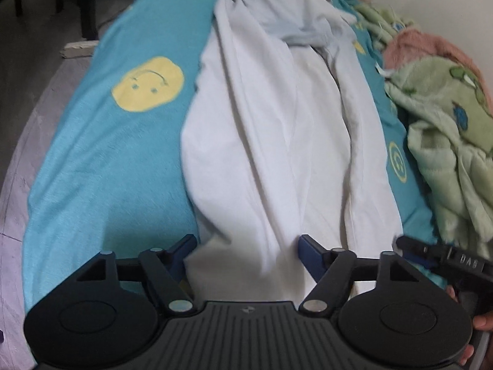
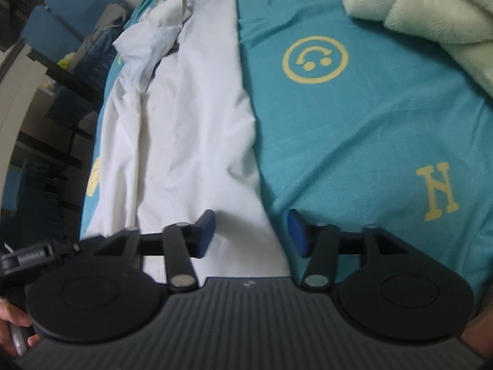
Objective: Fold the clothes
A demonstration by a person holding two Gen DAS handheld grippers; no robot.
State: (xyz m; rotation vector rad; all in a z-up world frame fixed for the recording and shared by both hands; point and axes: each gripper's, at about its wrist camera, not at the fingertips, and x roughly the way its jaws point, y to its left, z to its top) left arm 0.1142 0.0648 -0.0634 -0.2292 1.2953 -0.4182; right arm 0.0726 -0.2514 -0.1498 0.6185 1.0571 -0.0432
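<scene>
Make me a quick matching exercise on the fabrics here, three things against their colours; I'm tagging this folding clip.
Things:
1. garment
2. bedsheet
3. fluffy blanket

Colours:
A. pale green
B. white
C. teal with yellow smiley faces

Pairs: 1-B, 2-C, 3-A

White garment (image 1: 277, 129) spread lengthwise over teal bedsheet (image 1: 101, 166) printed with yellow smiley faces and letters. Far right, pale green fleece blanket (image 1: 446, 141) with blue and dark green motifs, beside dusty pink towel (image 1: 416, 43). Black grippers, blue pads.
</scene>
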